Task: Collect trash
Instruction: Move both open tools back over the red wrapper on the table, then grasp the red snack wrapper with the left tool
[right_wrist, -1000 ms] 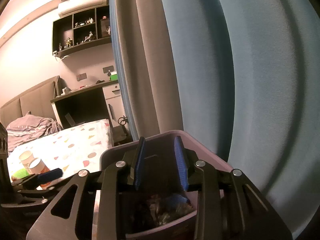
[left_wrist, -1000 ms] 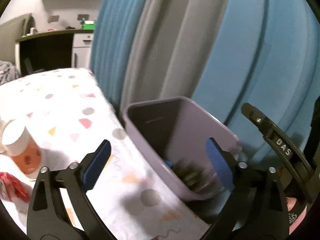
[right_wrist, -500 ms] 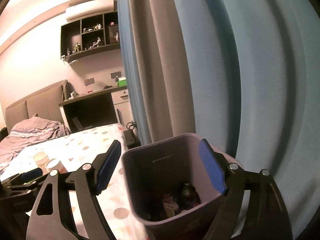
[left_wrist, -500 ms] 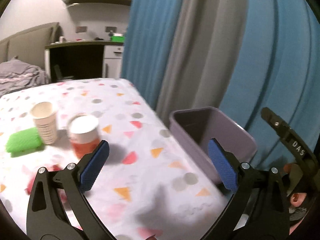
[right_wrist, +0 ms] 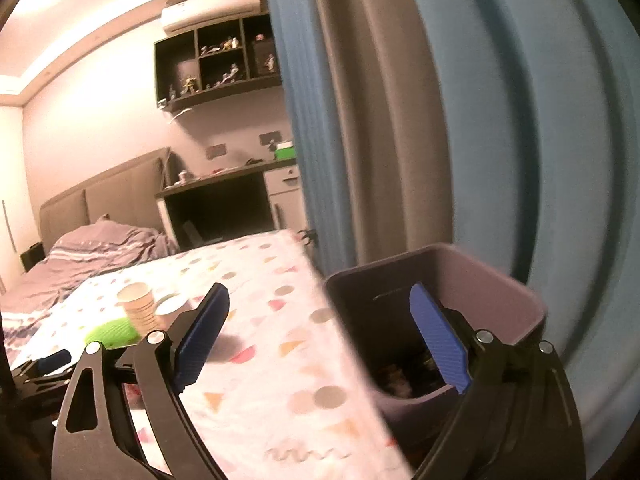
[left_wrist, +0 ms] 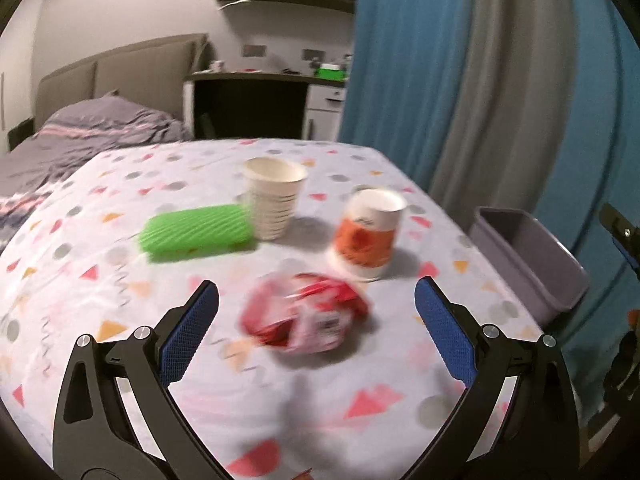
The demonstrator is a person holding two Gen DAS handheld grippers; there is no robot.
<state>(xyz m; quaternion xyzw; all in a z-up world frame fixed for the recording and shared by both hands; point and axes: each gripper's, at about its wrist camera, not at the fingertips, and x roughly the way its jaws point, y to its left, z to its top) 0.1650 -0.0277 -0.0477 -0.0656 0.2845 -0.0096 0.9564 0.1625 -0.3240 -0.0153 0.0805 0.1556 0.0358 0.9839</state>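
A crumpled red and white wrapper (left_wrist: pixel 305 318) lies on the patterned tablecloth (left_wrist: pixel 120 280), just ahead of my left gripper (left_wrist: pixel 316 316), which is open and empty. Behind it stand an orange and white cup (left_wrist: pixel 366 239), a cream paper cup (left_wrist: pixel 274 203) and a green ribbed pack (left_wrist: pixel 196 233). The grey-purple bin (right_wrist: pixel 460 308) stands off the table's right edge (left_wrist: pixel 528 258), with trash in its bottom. My right gripper (right_wrist: pixel 320 328) hovers at the bin's near rim, its jaws opening, nothing between them. The cream cup (right_wrist: pixel 138 306) and green pack (right_wrist: pixel 112 330) show at its left.
Blue and grey curtains (left_wrist: pixel 460 100) hang close behind the bin. A bed with a grey cover (left_wrist: pixel 92 136) and a dark desk (left_wrist: pixel 248 104) lie beyond the table. Wall shelves (right_wrist: pixel 216 68) hold small figures.
My left gripper swung left from the bin to over the table, bringing the wrapper and cups into view. My right gripper opened wide over the bin and drew back toward the table's edge.
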